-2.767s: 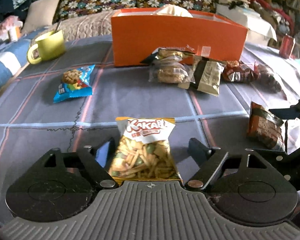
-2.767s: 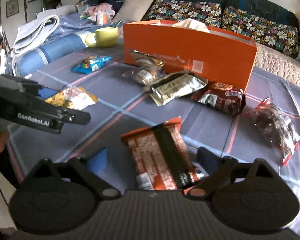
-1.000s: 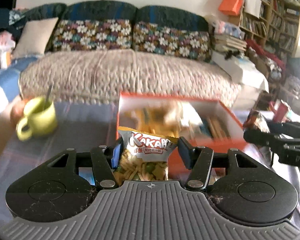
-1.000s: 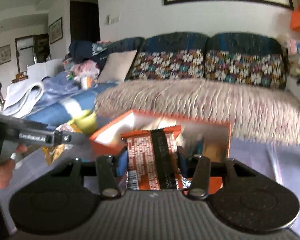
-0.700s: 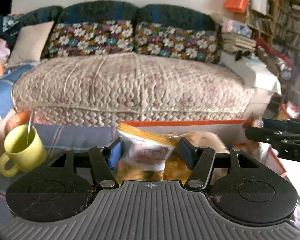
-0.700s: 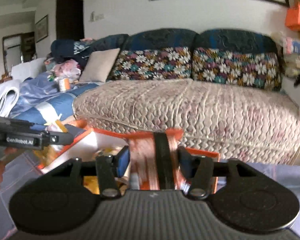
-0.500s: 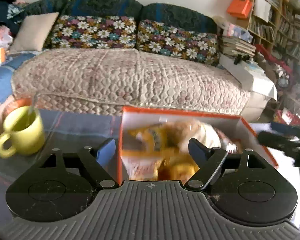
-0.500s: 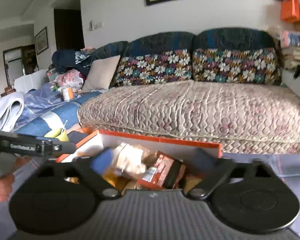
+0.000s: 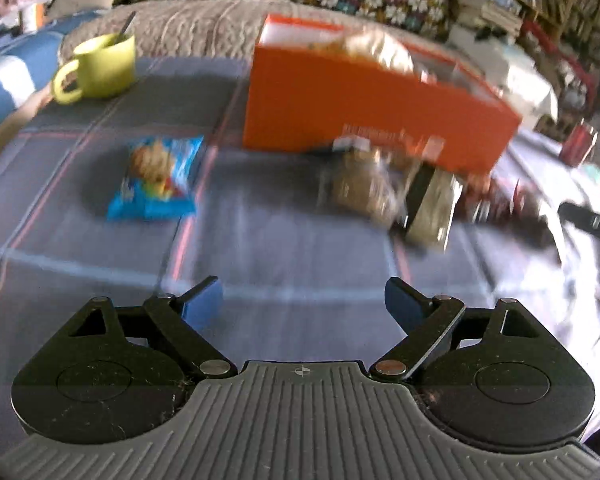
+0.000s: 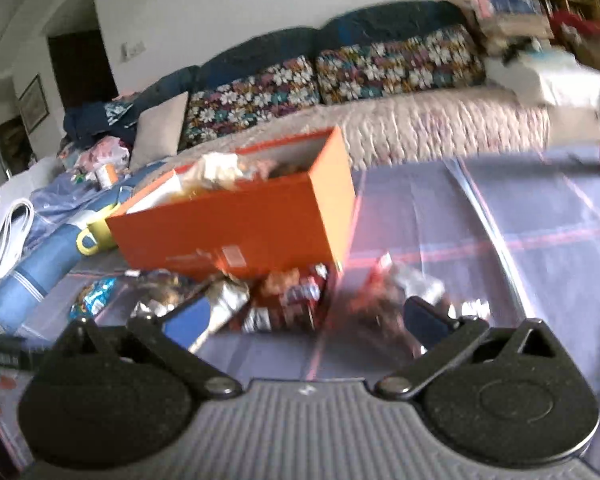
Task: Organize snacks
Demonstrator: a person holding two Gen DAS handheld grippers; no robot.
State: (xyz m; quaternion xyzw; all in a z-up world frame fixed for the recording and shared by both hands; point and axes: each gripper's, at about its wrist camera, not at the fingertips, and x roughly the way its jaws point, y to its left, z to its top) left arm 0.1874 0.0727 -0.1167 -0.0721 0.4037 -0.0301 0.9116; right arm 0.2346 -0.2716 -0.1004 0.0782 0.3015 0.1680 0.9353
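Note:
An orange box (image 9: pixel 364 104) holding several snack packs stands at the back of the table; it also shows in the right wrist view (image 10: pixel 240 228). My left gripper (image 9: pixel 302 300) is open and empty above the cloth. A blue cookie pack (image 9: pixel 156 176) lies ahead to its left, and a clear cookie bag (image 9: pixel 360 188) and a dark foil pack (image 9: pixel 432 208) ahead to its right. My right gripper (image 10: pixel 312 320) is open and empty over red-brown packs (image 10: pixel 288 300) and a reddish bag (image 10: pixel 388 292) in front of the box. Both views are blurred.
A yellow-green mug (image 9: pixel 100 66) with a spoon stands left of the box. A red can (image 9: pixel 578 146) stands at the far right. A sofa (image 10: pixel 380 128) with flowered cushions lies behind the table. The table has a blue checked cloth (image 9: pixel 260 248).
Both grippers carried their packs up over the orange box, opened and dropped them in. They have since come back down toward the packs on the table, open and empty.

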